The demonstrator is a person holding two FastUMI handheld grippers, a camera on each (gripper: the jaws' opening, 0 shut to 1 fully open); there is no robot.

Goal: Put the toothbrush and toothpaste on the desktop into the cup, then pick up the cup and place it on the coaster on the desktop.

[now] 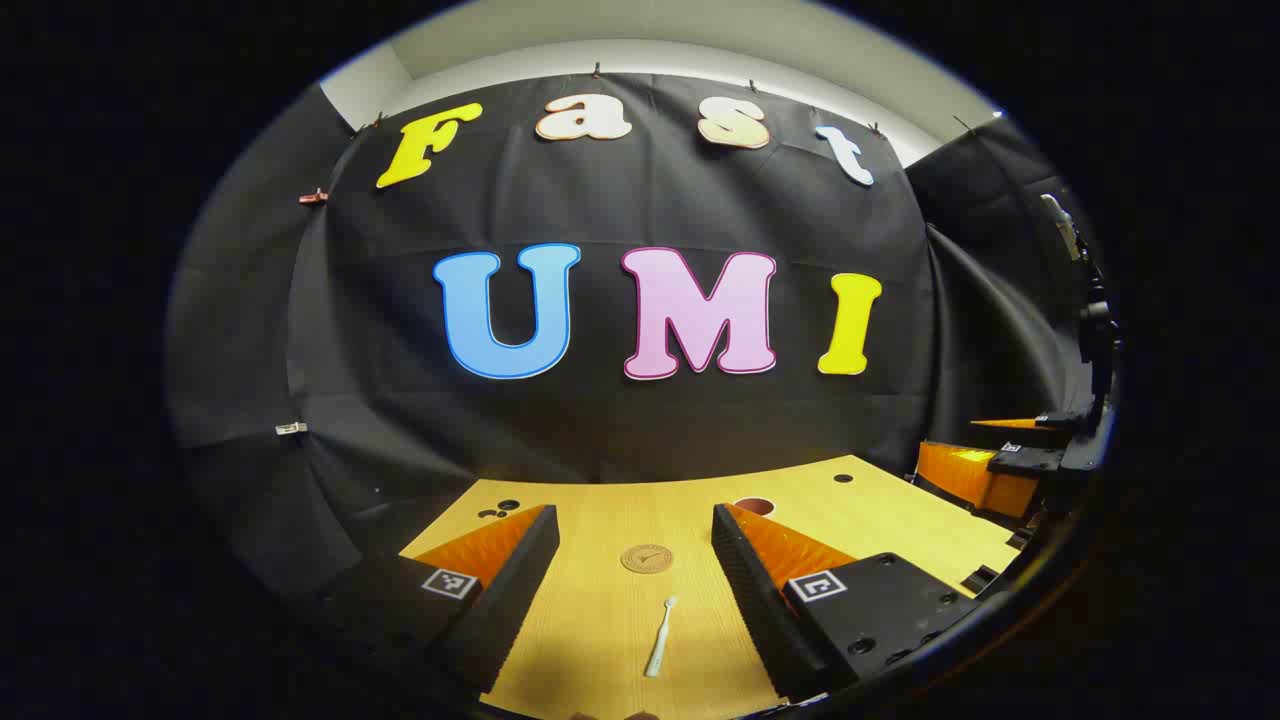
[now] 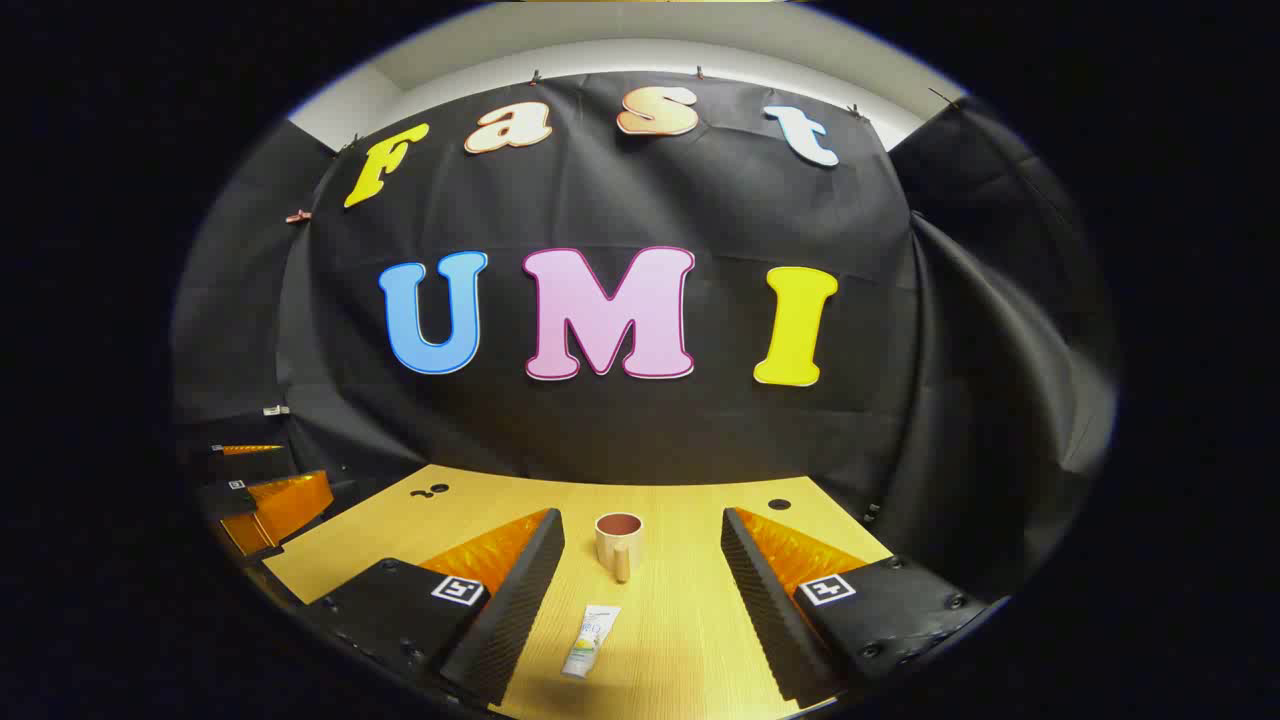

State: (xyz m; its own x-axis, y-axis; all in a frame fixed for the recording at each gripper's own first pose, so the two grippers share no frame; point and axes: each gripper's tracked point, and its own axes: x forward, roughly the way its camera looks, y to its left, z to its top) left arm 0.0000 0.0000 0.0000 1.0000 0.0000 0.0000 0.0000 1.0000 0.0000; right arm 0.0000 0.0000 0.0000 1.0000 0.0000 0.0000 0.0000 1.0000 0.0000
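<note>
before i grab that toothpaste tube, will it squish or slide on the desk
The toothpaste tube lies flat, so it likely won't roll. It looks soft-walled and small, so it may dent under the right gripper fingers. The wooden desk looks smooth, so a push could slide it.

No legible label (toothpaste [image 2: 591, 640] blurred)

- Black cloth wall [image 1: 620, 420] hangs behind the worktop, wrinkled, clipped along its top edge; more black cloth closes the sides
- Pale wall or ceiling band [image 2: 640, 50] above the cloth
- Light wood-grain worktop [image 2: 680, 600] with small dark holes near its far edge
</note>
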